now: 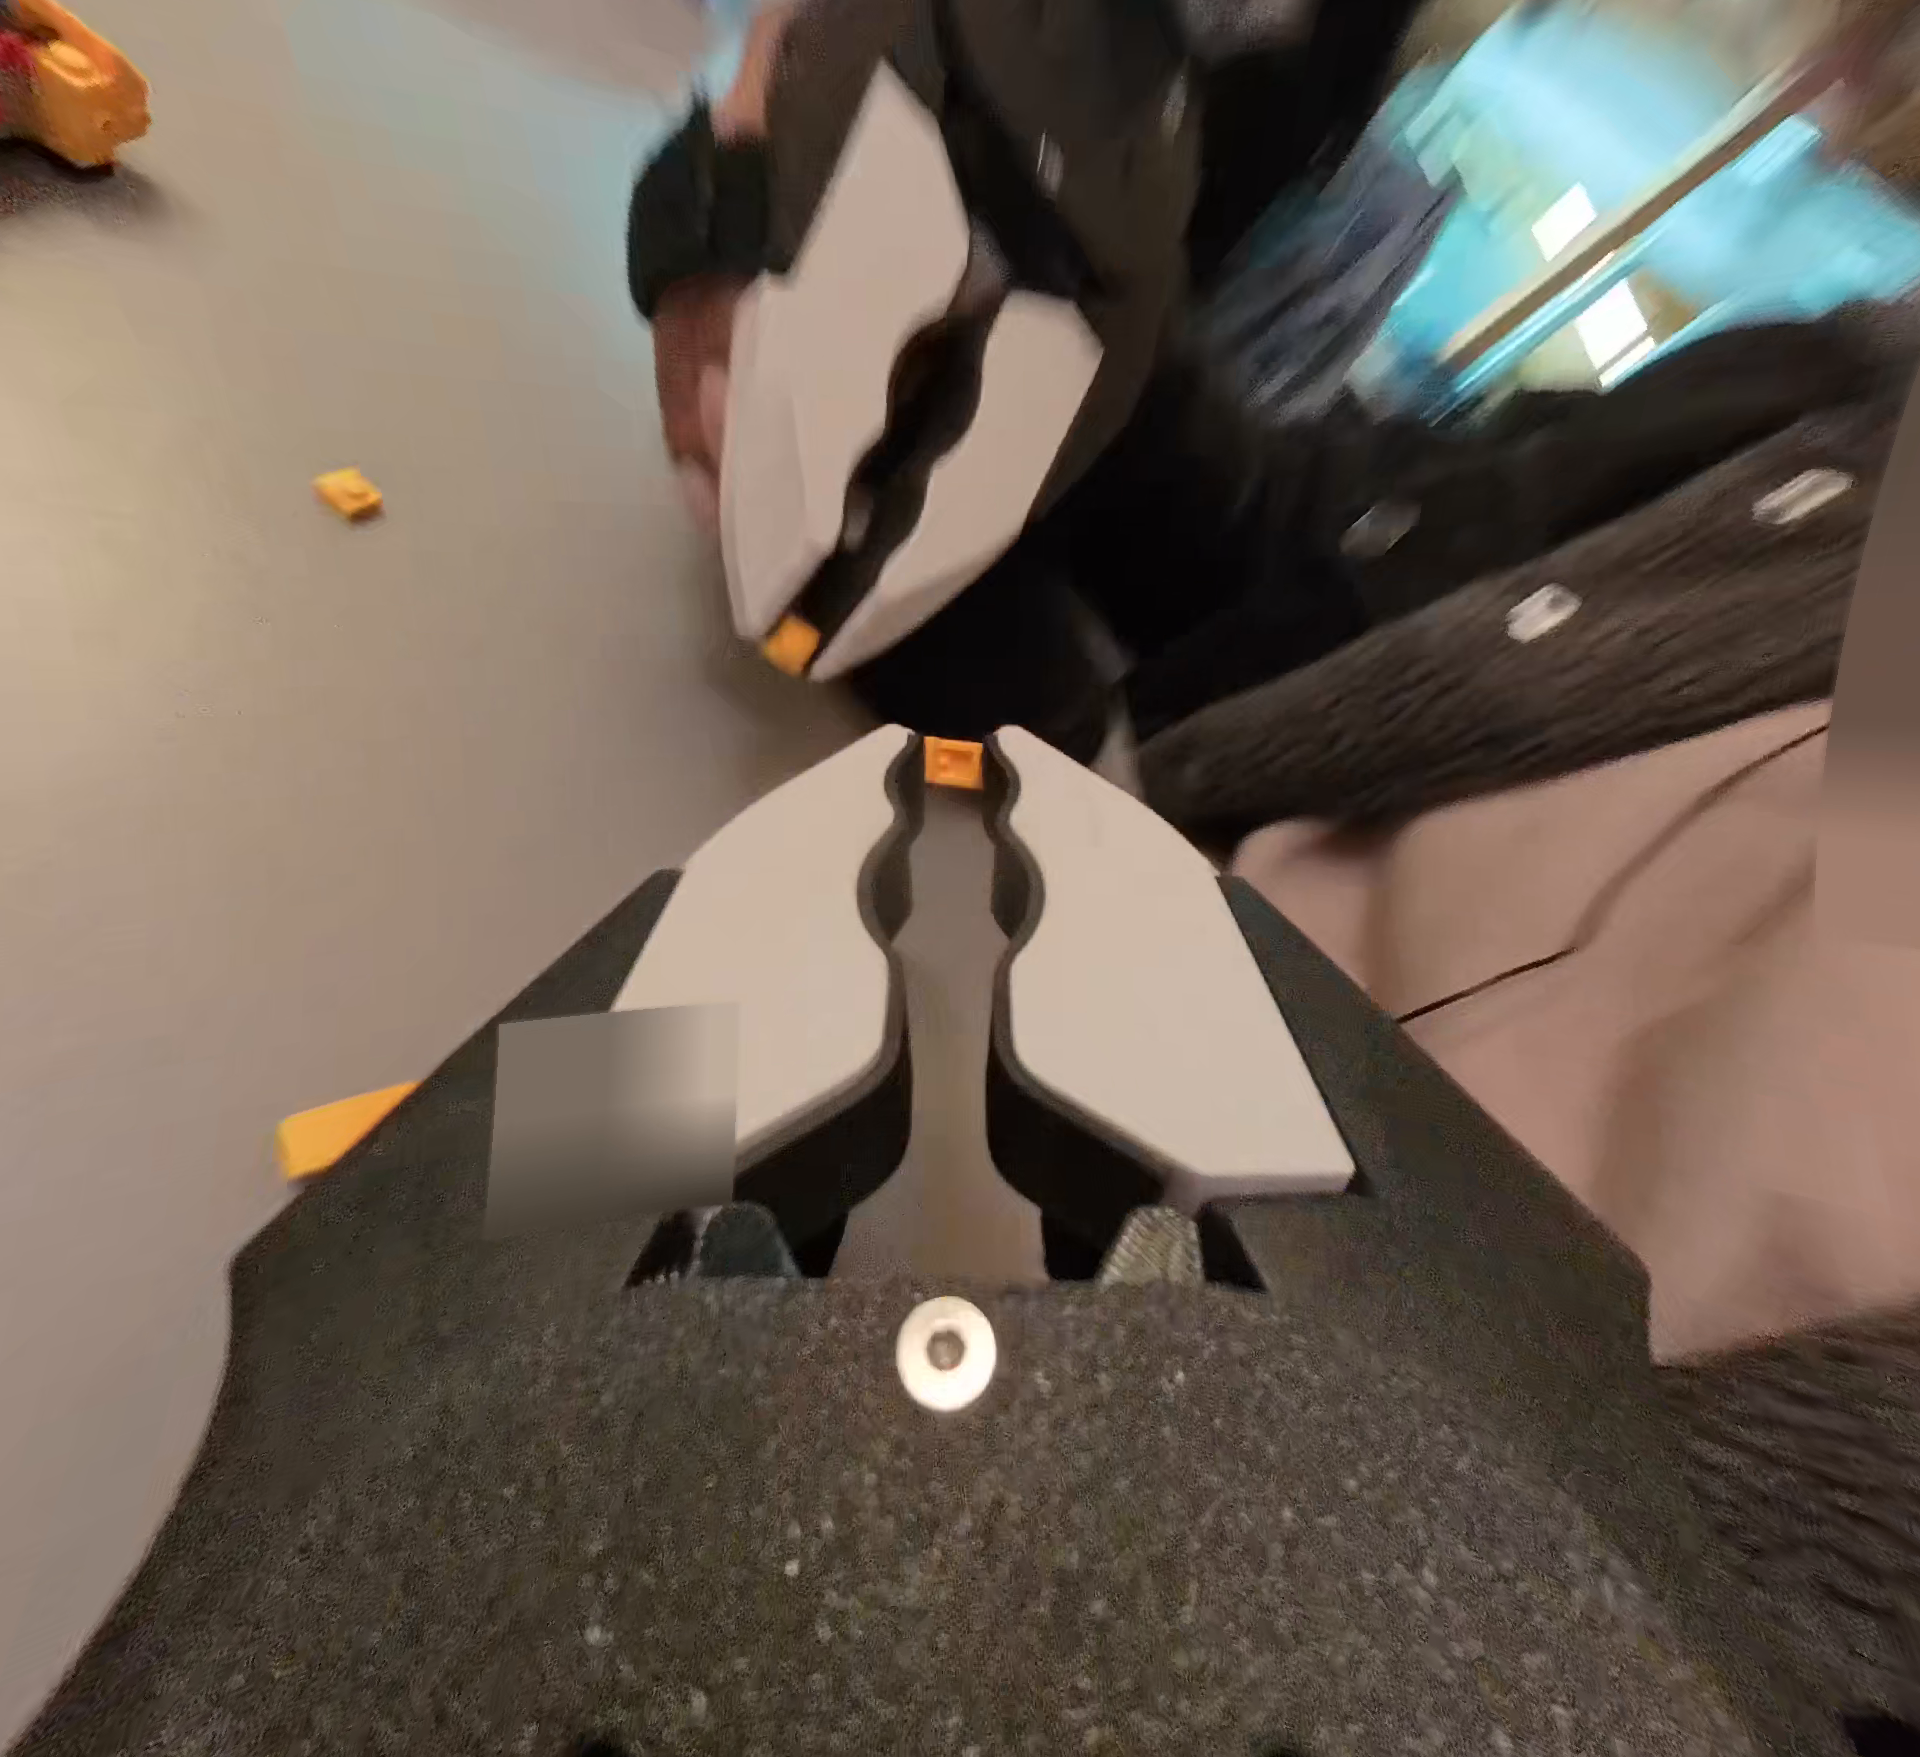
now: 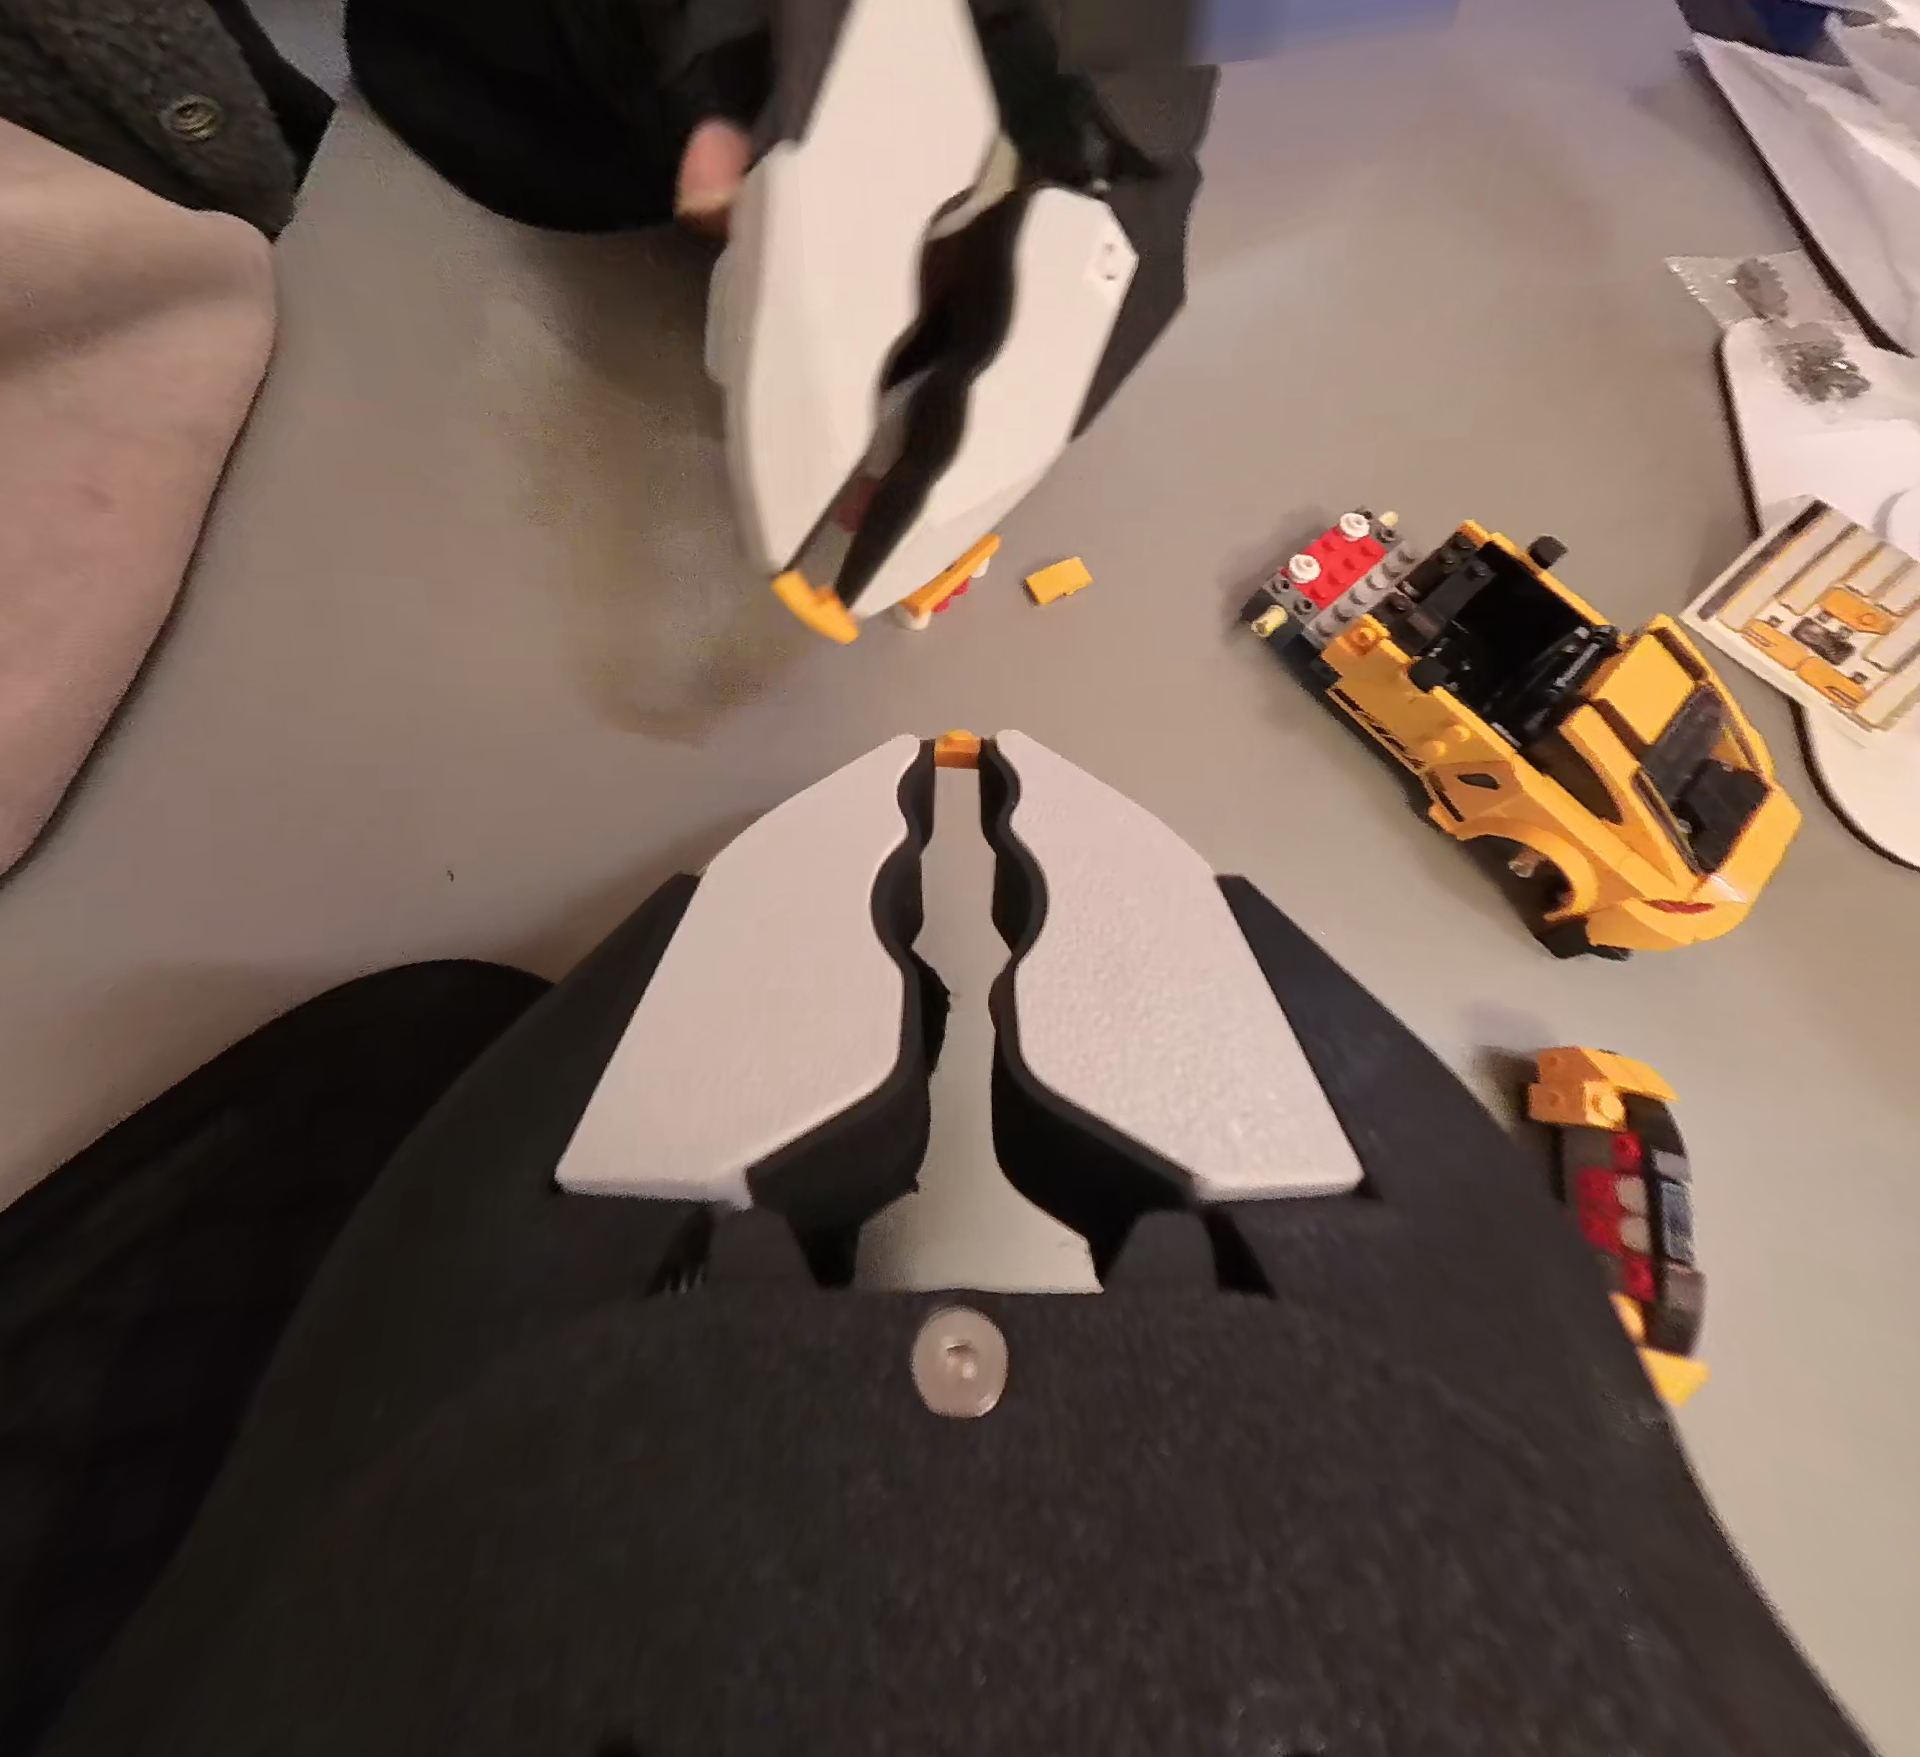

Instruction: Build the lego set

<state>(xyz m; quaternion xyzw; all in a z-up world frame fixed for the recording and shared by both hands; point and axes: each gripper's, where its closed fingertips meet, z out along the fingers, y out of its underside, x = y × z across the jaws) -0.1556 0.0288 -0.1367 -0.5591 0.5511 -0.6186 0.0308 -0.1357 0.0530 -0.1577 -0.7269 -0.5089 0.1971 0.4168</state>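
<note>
My left gripper [image 1: 951,757] is shut on a small orange piece [image 1: 953,761] at its tips. It also shows in the right wrist view [image 2: 821,611], with the orange piece [image 2: 816,604] in its tips above the table. My right gripper [image 2: 958,743] is shut on another small orange piece [image 2: 957,744]; it shows in the left wrist view [image 1: 795,647] with its orange piece [image 1: 790,643]. The two grippers face each other tip to tip, a short gap apart. The partly built yellow car [image 2: 1538,741] stands on the grey table [image 2: 468,460] to the right.
A loose orange piece [image 2: 1058,581] and a small orange-and-red assembly [image 2: 948,587] lie behind the left gripper. A curved black, red and orange sub-assembly [image 2: 1626,1208] lies at the right. A sticker sheet [image 2: 1813,627], white plates and paper sit at far right. A person's dark sleeves are near.
</note>
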